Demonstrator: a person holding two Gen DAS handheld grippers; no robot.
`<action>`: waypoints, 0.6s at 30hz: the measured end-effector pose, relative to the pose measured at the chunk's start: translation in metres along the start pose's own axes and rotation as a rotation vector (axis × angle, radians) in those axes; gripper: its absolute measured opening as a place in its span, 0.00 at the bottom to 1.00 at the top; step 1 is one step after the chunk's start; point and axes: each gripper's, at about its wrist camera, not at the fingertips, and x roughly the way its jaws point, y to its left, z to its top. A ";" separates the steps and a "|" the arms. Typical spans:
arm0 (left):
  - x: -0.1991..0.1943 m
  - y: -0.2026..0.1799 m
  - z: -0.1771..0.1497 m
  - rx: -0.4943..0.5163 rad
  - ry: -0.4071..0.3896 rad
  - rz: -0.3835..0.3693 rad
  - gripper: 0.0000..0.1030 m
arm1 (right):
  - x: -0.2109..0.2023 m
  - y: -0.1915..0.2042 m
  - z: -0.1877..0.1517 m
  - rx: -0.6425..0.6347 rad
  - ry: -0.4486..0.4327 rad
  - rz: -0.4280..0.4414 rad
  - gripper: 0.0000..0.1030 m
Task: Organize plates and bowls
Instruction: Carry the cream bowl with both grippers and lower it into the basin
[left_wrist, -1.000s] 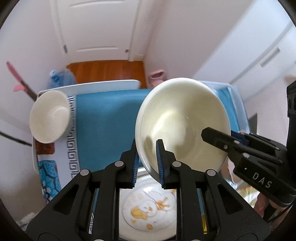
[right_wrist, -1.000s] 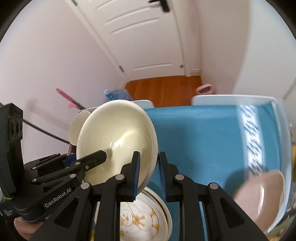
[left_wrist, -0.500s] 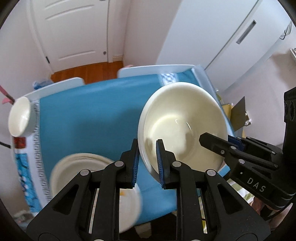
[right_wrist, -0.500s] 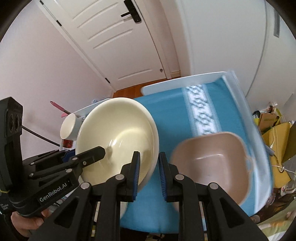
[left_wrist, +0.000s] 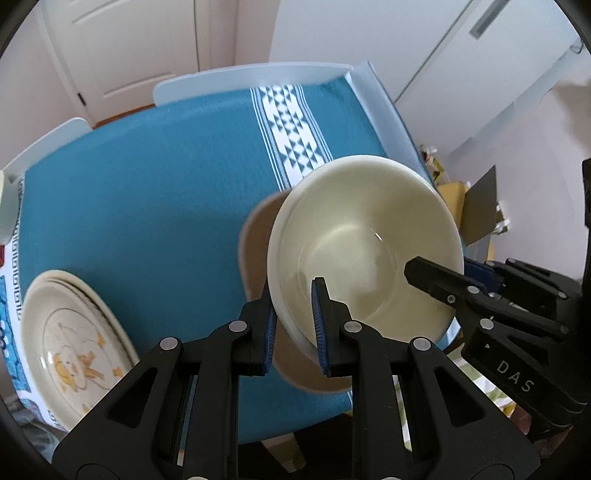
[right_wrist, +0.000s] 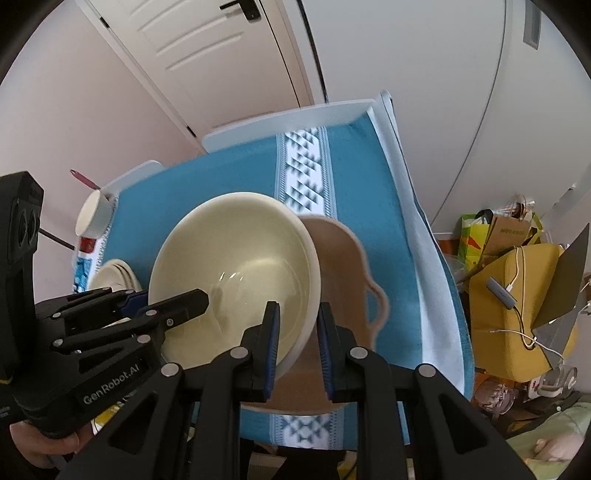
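A large cream bowl (left_wrist: 365, 251) (right_wrist: 236, 273) hangs above the table, tilted, gripped on opposite sides of its rim. My left gripper (left_wrist: 293, 325) is shut on the rim nearest its camera. My right gripper (right_wrist: 295, 339) is shut on the opposite rim. Each gripper shows in the other's view, my right gripper (left_wrist: 436, 277) at the bowl's far side and my left gripper (right_wrist: 184, 301) likewise. Right beneath the cream bowl sits a pinkish-tan bowl (left_wrist: 255, 240) (right_wrist: 343, 254) with handles, largely hidden. A stack of cream plates (left_wrist: 70, 347) (right_wrist: 114, 275) with a cartoon print lies near the table's left front.
The table carries a blue cloth (left_wrist: 147, 184) (right_wrist: 362, 177) with a white patterned band. A white cup (right_wrist: 92, 218) stands at the far left edge. Yellow bags and boxes (right_wrist: 517, 295) clutter the floor past the table's right edge. A white door (right_wrist: 221, 55) is behind.
Both grippers have carried the cream bowl to the right across the table, away from the plates and the white cup, until it hangs over the pinkish-tan bowl. Both grips stayed shut.
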 end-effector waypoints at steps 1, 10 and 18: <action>0.004 -0.002 -0.001 0.001 0.006 0.008 0.15 | 0.003 -0.003 -0.001 -0.003 0.006 0.002 0.18; 0.023 -0.009 -0.005 0.022 0.039 0.067 0.15 | 0.020 -0.015 -0.009 -0.024 0.047 0.005 0.18; 0.034 -0.012 -0.005 0.046 0.048 0.105 0.15 | 0.027 -0.019 -0.012 -0.031 0.054 -0.002 0.18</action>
